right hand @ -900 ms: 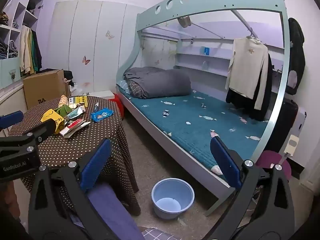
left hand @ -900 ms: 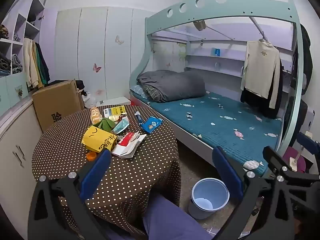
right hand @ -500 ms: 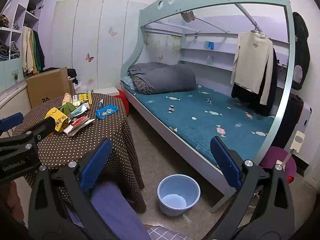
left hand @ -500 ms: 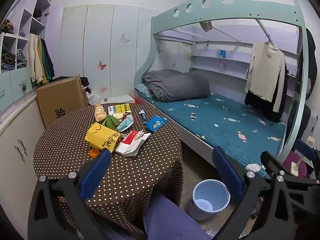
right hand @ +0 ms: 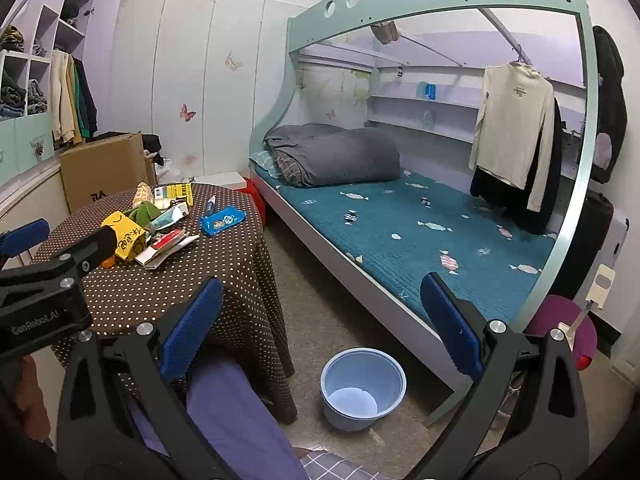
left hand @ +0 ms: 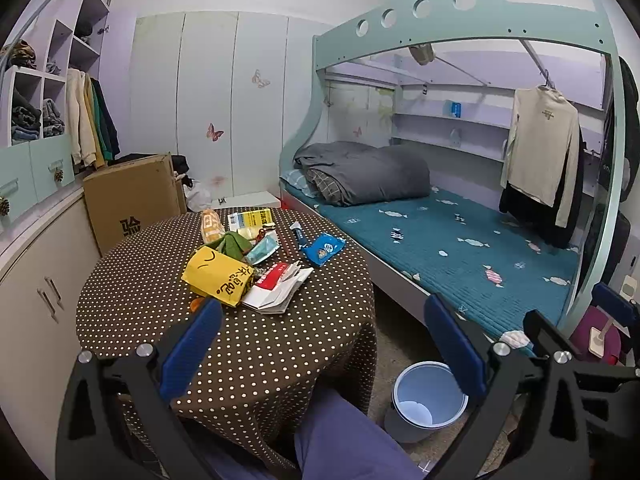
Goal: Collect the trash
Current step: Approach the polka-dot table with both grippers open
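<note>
Tongs wide, empty: left (left hand: 322,332), right (right hand: 320,312). Orange lid (left hand: 197,303) half-hidden behind yellow bag (left hand: 218,276).

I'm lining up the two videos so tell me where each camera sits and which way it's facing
Left wrist: on the left gripper, angled down over the dotted table and its trash pile; its open blue fingers and a trouser leg show.
Right wrist: on the right gripper, further right, facing the bed and floor; its open fingers, the leg and the left gripper's side show.
Shared: table, trash, blue bucket, bed.
</note>
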Demonstrator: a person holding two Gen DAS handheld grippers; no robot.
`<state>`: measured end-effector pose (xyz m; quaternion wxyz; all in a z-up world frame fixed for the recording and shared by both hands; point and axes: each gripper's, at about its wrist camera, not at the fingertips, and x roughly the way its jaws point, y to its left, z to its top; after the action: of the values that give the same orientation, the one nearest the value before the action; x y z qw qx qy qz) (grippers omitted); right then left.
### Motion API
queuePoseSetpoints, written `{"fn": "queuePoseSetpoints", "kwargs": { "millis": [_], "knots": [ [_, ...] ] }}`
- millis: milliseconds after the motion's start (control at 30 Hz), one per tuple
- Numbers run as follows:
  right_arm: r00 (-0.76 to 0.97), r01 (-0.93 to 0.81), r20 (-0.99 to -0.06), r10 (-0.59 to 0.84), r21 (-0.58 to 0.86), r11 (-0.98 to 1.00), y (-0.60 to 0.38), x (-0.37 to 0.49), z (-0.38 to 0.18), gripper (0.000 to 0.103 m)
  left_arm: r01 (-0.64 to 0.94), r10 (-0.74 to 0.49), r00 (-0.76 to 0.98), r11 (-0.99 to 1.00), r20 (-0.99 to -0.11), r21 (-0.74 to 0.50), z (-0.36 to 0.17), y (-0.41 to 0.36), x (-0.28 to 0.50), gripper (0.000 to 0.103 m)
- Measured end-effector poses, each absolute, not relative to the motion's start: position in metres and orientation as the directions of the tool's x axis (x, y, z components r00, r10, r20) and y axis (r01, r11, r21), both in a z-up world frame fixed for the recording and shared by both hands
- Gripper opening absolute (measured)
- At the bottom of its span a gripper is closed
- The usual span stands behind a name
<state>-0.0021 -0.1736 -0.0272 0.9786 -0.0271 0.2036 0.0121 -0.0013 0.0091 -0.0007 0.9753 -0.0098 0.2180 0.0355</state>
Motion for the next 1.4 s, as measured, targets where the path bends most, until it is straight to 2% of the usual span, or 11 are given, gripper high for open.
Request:
{"fn": "queuePoseSetpoints", "kwargs": {
  "millis": [1400],
  "knots": [
    [0.915, -0.074, -0.398, 0.057, -0.028, 0.997, -0.169, -0.002, -0.018, 0.097, -0.104, 0.085, 0.903, 0.994, -0.422, -0.022, 0.002, 0.020, -0.008, 0.099]
  ]
}}
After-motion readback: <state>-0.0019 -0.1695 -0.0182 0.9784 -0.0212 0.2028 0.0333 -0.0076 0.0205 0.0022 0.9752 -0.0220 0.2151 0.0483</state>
